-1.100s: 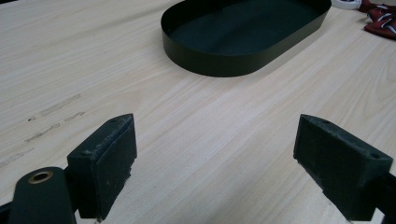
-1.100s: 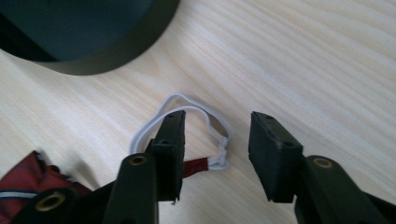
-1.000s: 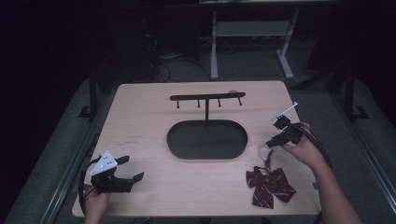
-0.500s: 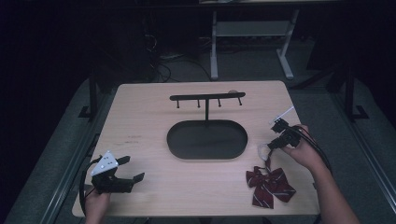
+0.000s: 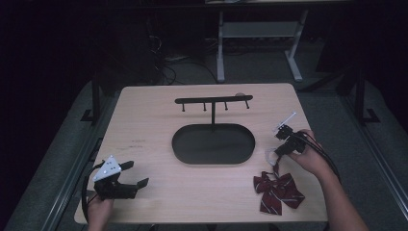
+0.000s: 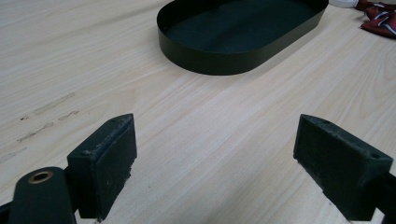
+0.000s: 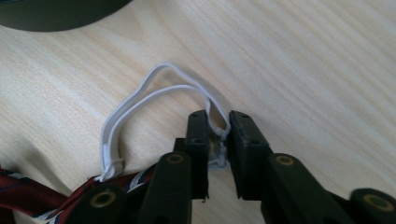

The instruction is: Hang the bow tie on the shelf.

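A dark red striped bow tie [image 5: 278, 191] lies on the wooden table [image 5: 154, 125] at the front right, with a white elastic strap [image 5: 270, 155] looping out from it. In the right gripper view the strap [image 7: 140, 100] runs from the bow tie [image 7: 28, 196] up between the jaws, and my right gripper [image 7: 218, 128] is shut on the strap's far end, low over the table. In the high view this right gripper [image 5: 276, 151] sits just right of the black oval tray [image 5: 213, 161]. My left gripper [image 5: 136, 174] rests at the front left, open and holding nothing [image 6: 215, 163].
A black rack [image 5: 213, 101] with several hooks stands behind the tray on a thin post. The tray wall [image 6: 233, 60] lies ahead of the left gripper, with the bow tie [image 6: 380, 18] beyond it. A metal stand [image 5: 255, 43] and cables are on the floor behind the table.
My right gripper has moved down and slightly nearer, onto the white strap beside the bow tie. The left gripper has stayed where it was.
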Tool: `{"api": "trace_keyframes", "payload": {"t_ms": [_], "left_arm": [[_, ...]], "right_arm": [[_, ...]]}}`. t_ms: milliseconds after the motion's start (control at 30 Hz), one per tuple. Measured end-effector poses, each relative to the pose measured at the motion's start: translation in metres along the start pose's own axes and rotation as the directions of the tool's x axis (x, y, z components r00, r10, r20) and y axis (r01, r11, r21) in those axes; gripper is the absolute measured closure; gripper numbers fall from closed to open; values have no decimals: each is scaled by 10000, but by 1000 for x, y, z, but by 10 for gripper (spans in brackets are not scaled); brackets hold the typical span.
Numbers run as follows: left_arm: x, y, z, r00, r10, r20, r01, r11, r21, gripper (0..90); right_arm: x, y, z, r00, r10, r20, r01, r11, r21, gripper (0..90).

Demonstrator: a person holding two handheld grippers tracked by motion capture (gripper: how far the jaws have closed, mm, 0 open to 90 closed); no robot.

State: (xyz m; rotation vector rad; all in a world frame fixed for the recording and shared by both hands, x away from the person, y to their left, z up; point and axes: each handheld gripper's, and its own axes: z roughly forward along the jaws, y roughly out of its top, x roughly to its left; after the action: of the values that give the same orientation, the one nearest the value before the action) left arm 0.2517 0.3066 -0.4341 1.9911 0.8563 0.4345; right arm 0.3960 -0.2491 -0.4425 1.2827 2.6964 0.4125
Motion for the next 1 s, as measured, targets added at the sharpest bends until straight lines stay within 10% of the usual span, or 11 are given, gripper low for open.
{"api": "trace_keyframes", "payload": {"t_ms": [667, 1000], "left_arm": [[-2, 0, 3, 10000, 7, 54, -7, 10000, 13, 130], [-2, 0, 3, 10000, -13, 65, 13, 10000, 15, 131]], "right_arm": [[8, -9, -32, 9905, -107, -1373, -26, 9954, -957, 861], [24, -3, -63, 9902, -686, -1215, 501, 9875, -1494, 861]]}}
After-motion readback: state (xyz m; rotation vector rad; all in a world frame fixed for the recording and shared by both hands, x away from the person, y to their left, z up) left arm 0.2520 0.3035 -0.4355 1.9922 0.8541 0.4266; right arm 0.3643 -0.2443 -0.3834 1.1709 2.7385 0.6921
